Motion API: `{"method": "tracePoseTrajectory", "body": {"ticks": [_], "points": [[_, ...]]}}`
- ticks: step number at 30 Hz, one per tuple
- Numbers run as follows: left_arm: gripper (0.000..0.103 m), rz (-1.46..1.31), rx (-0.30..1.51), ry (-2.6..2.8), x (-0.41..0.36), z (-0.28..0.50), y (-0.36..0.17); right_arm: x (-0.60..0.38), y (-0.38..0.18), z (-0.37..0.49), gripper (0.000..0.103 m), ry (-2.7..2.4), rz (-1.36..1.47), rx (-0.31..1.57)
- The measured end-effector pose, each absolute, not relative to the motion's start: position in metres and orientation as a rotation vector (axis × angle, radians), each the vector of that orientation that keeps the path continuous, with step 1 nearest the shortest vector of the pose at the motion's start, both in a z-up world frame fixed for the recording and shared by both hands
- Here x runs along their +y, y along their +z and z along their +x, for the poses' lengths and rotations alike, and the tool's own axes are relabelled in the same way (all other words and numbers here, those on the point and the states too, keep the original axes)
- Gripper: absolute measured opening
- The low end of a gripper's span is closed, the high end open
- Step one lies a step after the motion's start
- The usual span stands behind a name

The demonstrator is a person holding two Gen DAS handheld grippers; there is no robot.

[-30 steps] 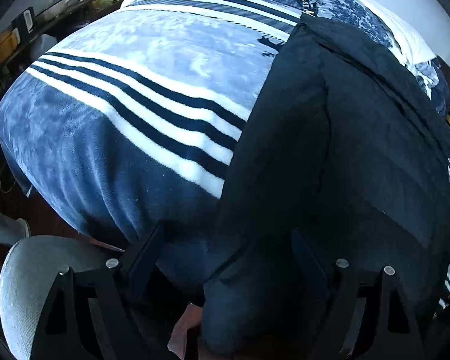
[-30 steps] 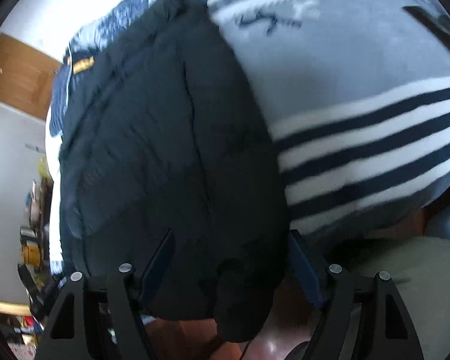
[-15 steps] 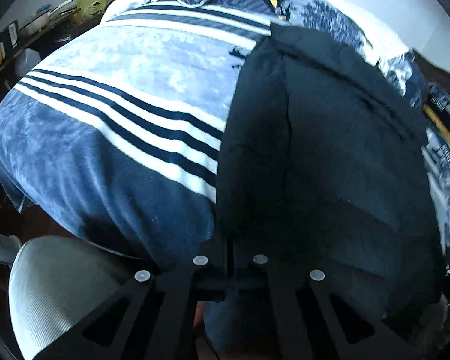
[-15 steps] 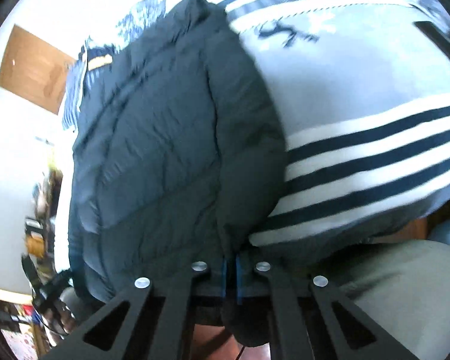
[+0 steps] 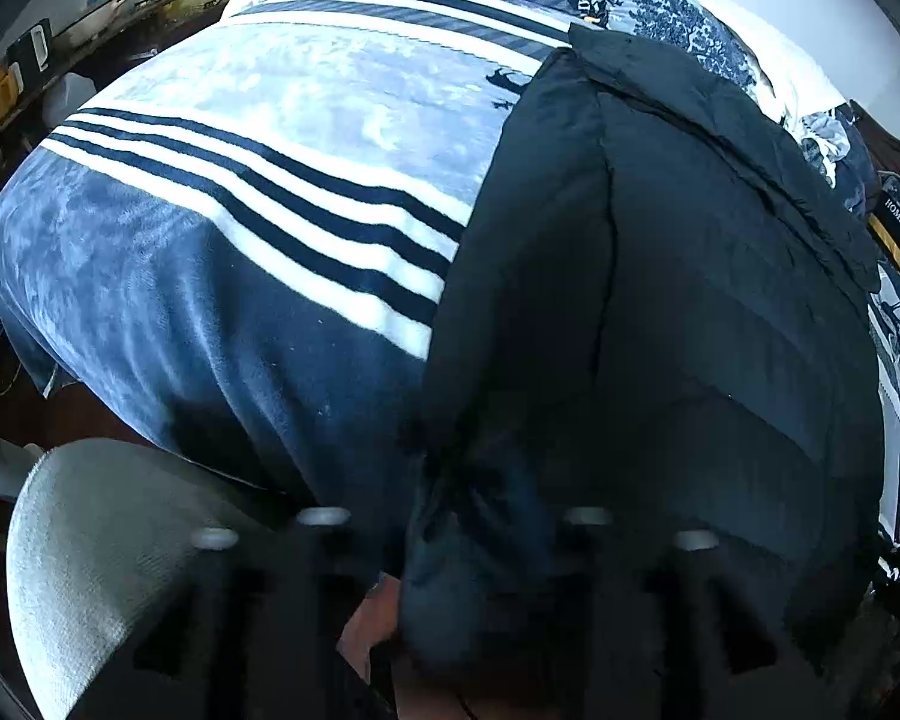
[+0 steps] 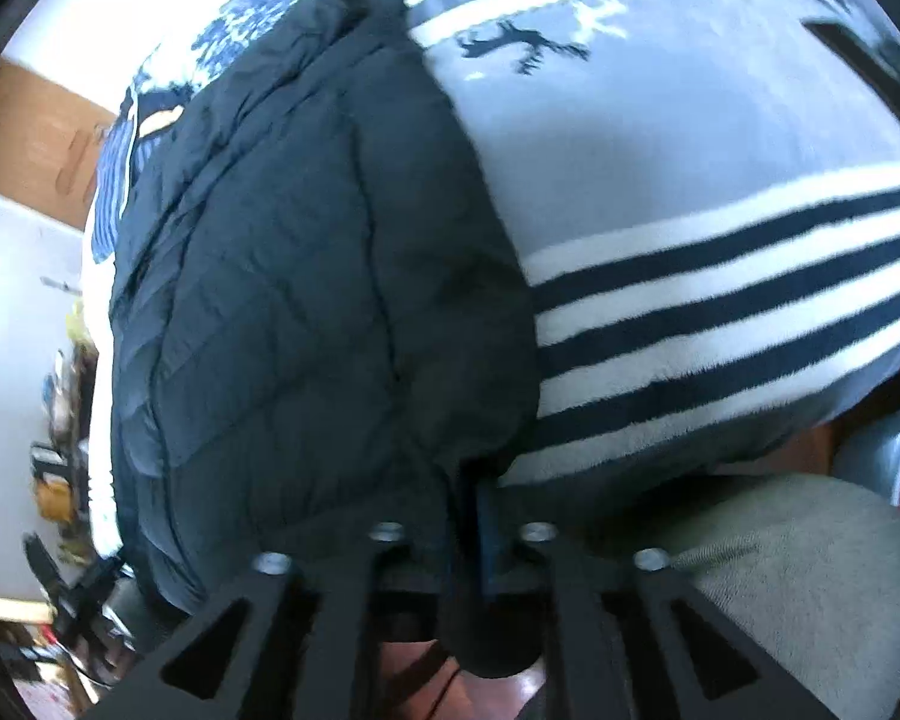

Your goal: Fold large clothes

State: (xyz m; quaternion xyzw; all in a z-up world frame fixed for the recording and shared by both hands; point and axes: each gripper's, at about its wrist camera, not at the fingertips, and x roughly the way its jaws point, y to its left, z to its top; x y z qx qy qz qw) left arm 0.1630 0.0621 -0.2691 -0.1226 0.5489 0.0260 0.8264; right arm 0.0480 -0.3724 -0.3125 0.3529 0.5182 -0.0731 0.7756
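Observation:
A large black quilted jacket (image 5: 690,300) lies lengthwise on a bed, on a blue blanket with white and dark stripes (image 5: 258,228). Its near end hangs over the bed's front edge. My left gripper (image 5: 456,504) is shut on the jacket's near hem; the fabric bunches between the blurred fingers. In the right wrist view the same jacket (image 6: 306,276) fills the left half. My right gripper (image 6: 465,510) is shut on the jacket's other near corner, with cloth pinched between the fingers and a fold hanging below.
A grey fabric chair seat (image 5: 108,540) stands right at the bed's front edge; it also shows in the right wrist view (image 6: 798,564). Pillows and patterned bedding (image 5: 678,24) lie at the head. A cluttered desk (image 5: 90,6) stands to the far left. Brown floor (image 6: 402,666) lies below.
A second ago both grippers were open around the jacket's near hem. Both then shut on it. The left view is now blurred, with the hem bunched up and lifted slightly.

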Motion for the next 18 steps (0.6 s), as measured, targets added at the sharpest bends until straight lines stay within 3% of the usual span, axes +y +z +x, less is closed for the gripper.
{"method": "tracePoseTrajectory", "body": {"ticks": [1, 2, 6, 8, 12, 14, 15, 18], "points": [[0.063, -0.253, 1.161, 0.064, 0.059, 0.165, -0.269, -0.371, -0.309, 0.048, 0.068, -0.150, 0.741, 1.109], [0.063, -0.236, 1.159, 0.064, 0.054, 0.168, -0.269, -0.368, -0.307, 0.048, 0.072, -0.160, 0.695, 1.103], [0.063, -0.173, 1.226, 0.052, 0.031, 0.179, -0.281, -0.355, -0.320, 0.049, 0.072, -0.133, 0.601, 1.188], [0.063, -0.132, 1.255, 0.074, 0.023, 0.183, -0.288, -0.354, -0.331, 0.054, 0.064, -0.155, 0.583, 1.246], [0.063, -0.131, 1.241, 0.064, 0.020, 0.181, -0.287, -0.354, -0.343, 0.060, 0.021, -0.072, 0.664, 1.281], [0.049, -0.157, 1.240, 0.061, 0.024, 0.178, -0.287, -0.353, -0.340, 0.060, 0.010, -0.048, 0.679, 1.262], [0.035, -0.164, 1.236, 0.061, 0.025, 0.176, -0.286, -0.353, -0.338, 0.060, 0.006, -0.044, 0.687, 1.249], [0.007, -0.227, 1.225, -0.010, 0.028, 0.171, -0.278, -0.360, -0.327, 0.049, 0.004, -0.007, 0.729, 1.181]]}}
